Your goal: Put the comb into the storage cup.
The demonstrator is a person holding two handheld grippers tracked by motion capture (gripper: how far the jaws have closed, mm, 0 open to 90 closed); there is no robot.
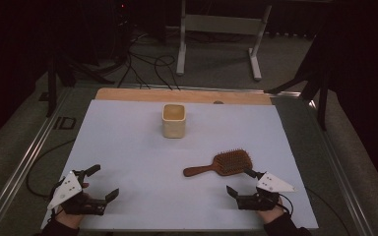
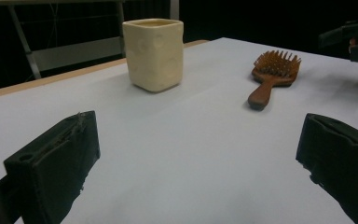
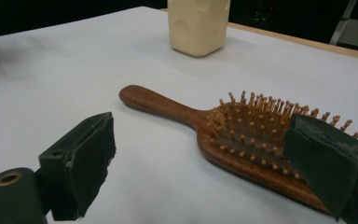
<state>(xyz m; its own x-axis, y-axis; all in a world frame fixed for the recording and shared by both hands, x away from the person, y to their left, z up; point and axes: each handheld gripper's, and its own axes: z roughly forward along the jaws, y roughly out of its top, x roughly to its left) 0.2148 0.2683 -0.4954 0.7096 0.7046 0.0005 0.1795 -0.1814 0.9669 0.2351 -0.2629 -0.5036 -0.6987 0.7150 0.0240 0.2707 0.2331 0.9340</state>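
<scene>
Two gaping claws, left (image 1: 100,183) and right (image 1: 238,182), near unlabelled, seemingly wooden hairbrush (image 1: 219,164).

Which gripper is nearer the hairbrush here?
Right. The right gripper sits open just below the hairbrush, one jaw beside its head. The left gripper sits open far across the table.

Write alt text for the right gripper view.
A wooden hairbrush lies bristles up on a white table, between the open black jaws of the right gripper. A cream cup stands farther back.
</scene>
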